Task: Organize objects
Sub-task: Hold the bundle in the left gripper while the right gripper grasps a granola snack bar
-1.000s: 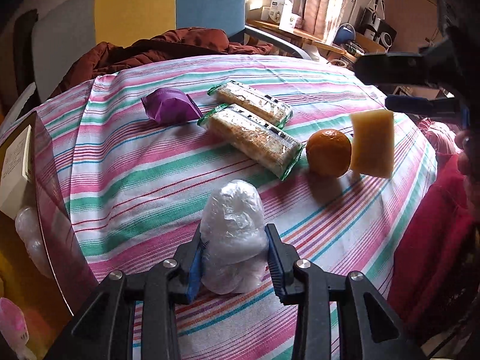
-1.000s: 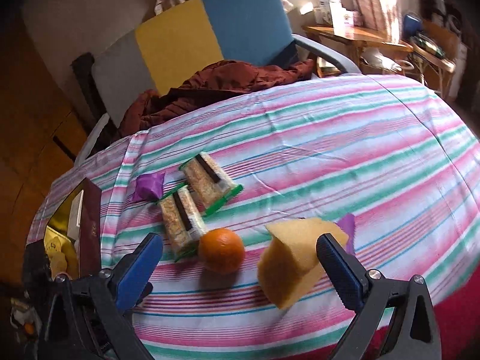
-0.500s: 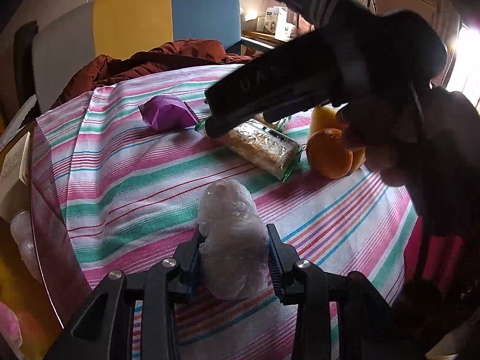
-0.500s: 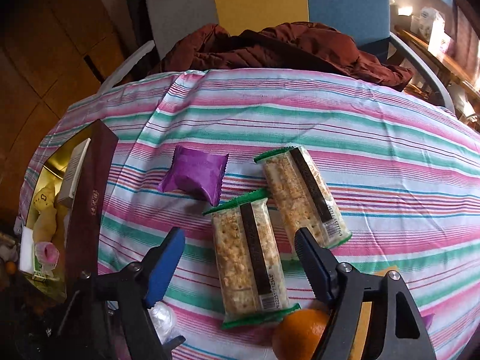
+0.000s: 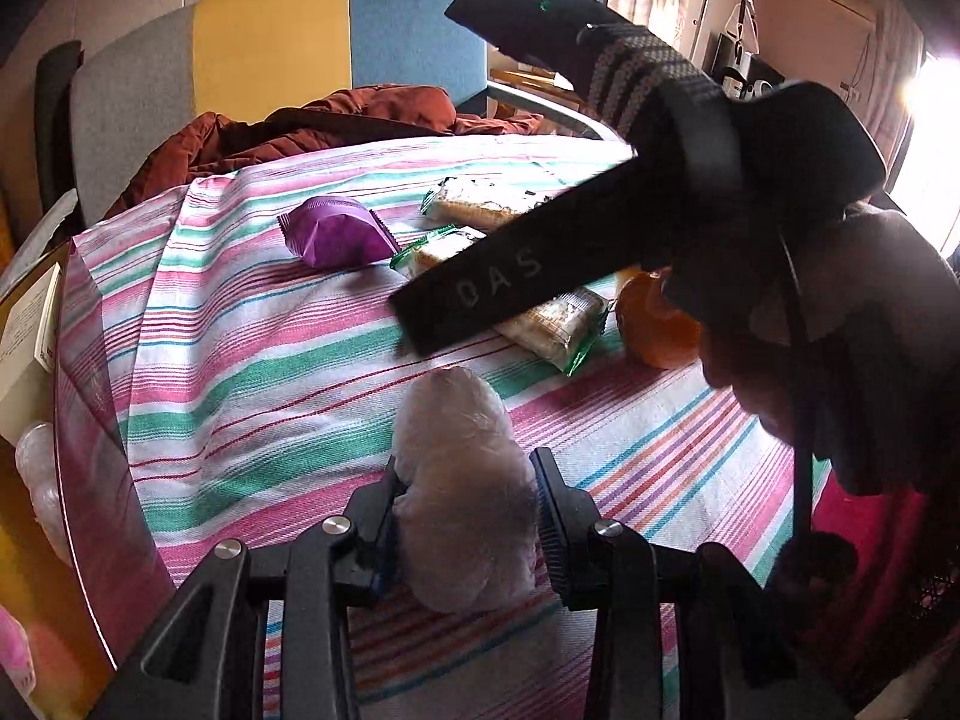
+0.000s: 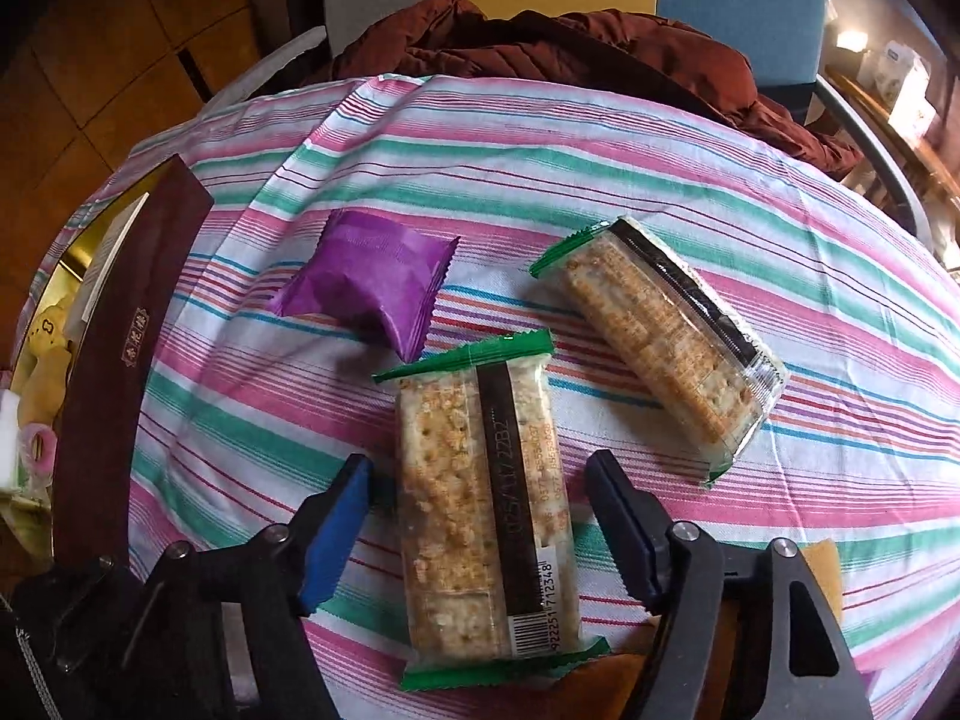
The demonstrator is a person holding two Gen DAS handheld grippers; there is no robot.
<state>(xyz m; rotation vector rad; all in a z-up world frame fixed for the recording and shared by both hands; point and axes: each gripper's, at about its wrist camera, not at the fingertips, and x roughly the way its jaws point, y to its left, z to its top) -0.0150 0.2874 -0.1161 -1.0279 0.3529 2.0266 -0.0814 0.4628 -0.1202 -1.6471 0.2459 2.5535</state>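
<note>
The left claw (image 5: 462, 516) grips a white plastic-wrapped bundle (image 5: 465, 480) above the striped bench (image 5: 252, 372). The right claw (image 6: 480, 534) straddles the near cracker pack (image 6: 480, 504), jaws having just closed somewhat yet apparently not touching it; a purple packet (image 6: 366, 288) lies just beyond the pack.

The right gripper (image 6: 480, 531) is seen with its blue-padded jaws spread either side of a clear, green-ended cracker packet (image 6: 483, 510); a gap is left on both sides. Its jaws have just been opening slightly. A second, matching cracker packet (image 6: 663, 342) is laid near it on the striped pink, green and white tablecloth (image 6: 600, 168), and a crumpled purple foil pouch (image 6: 369, 285) lies just beside.
</note>
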